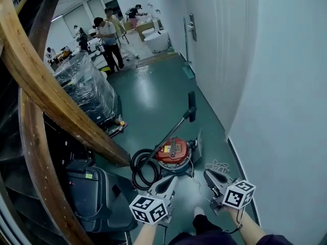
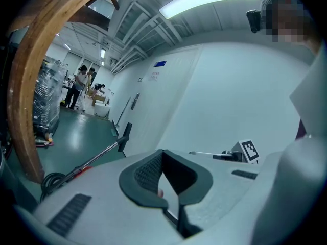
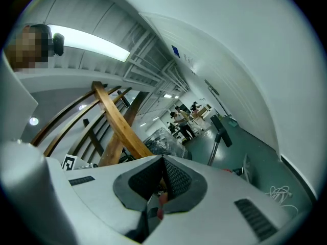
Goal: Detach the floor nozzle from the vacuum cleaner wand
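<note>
A red canister vacuum (image 1: 173,152) sits on the green floor by the white wall. Its thin wand (image 1: 172,131) slants up to a black end piece (image 1: 191,106), and a black hose (image 1: 143,168) coils at the canister's left. A grey flat part (image 1: 197,143) stands against the canister's right side; I cannot tell whether it is the nozzle. My left gripper (image 1: 172,179) and right gripper (image 1: 206,173) hover just short of the canister, both shut and empty. The wand (image 2: 97,158) shows past my left gripper (image 2: 162,157), and the wand (image 3: 214,143) also shows beyond my right gripper (image 3: 163,162).
A curved wooden stair rail (image 1: 51,106) sweeps across the left. Under it are a plastic-wrapped pallet (image 1: 87,88) and a dark grey case (image 1: 97,193). The white wall (image 1: 276,111) closes the right. A loose white cord (image 1: 219,166) lies by the canister. People (image 1: 108,40) stand far back.
</note>
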Available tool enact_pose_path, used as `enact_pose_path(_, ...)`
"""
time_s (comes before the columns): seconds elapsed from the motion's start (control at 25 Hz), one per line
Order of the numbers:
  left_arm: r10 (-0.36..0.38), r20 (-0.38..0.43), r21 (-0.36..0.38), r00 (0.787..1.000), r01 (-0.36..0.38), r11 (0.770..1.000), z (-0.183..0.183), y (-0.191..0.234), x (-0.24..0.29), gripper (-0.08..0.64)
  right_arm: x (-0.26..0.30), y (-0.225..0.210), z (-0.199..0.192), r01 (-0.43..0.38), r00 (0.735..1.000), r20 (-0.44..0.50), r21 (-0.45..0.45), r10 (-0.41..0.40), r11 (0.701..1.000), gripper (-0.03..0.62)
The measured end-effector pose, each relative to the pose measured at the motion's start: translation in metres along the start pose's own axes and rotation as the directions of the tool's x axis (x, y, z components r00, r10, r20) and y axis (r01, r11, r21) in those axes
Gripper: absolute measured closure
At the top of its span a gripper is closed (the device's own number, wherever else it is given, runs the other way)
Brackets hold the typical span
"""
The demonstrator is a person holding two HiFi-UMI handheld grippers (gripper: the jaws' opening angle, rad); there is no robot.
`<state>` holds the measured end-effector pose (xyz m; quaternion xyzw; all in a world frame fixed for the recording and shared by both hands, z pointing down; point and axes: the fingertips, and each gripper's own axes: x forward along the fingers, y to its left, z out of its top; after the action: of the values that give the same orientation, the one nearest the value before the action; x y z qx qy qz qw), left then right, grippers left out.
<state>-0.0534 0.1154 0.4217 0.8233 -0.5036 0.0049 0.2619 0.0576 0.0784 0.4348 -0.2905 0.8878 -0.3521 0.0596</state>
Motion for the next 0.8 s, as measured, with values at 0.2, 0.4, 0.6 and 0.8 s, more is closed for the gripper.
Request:
enact_pose_path(0.2, 0.016, -0.004, -0.008, 1.000, -0.016, 1.000, 0.014, 0.016, 0.027, 0.556, 0.023, -0.022, 0.016, -0.010, 1.000, -0.014, 0.017, 0.011, 1.000, 0.575)
enact_pose_path(0.4, 0.018, -0.015, -0.011, 1.000, -0.018, 1.000, 0.024, 0.034, 0.046, 0.557, 0.044, -0.040, 0.027, -0.003, 1.000, -0.017, 0.026, 0.003, 1.000, 0.575)
enact_pose_path(0.6, 0.005, -0.024, -0.011, 1.000, -0.005, 1.000, 0.035, 0.053, 0.070, 0.557, 0.065, -0.057, 0.039, 0.012, 1.000, -0.010, 0.029, -0.012, 0.999, 0.575)
enact_pose_path(0.8, -0.033, -0.043, -0.013, 0.999, 0.032, 0.999, 0.045, 0.080, 0.099, 0.557, 0.091, -0.079, 0.052, 0.052, 0.999, 0.008, 0.033, -0.052, 0.998, 0.575)
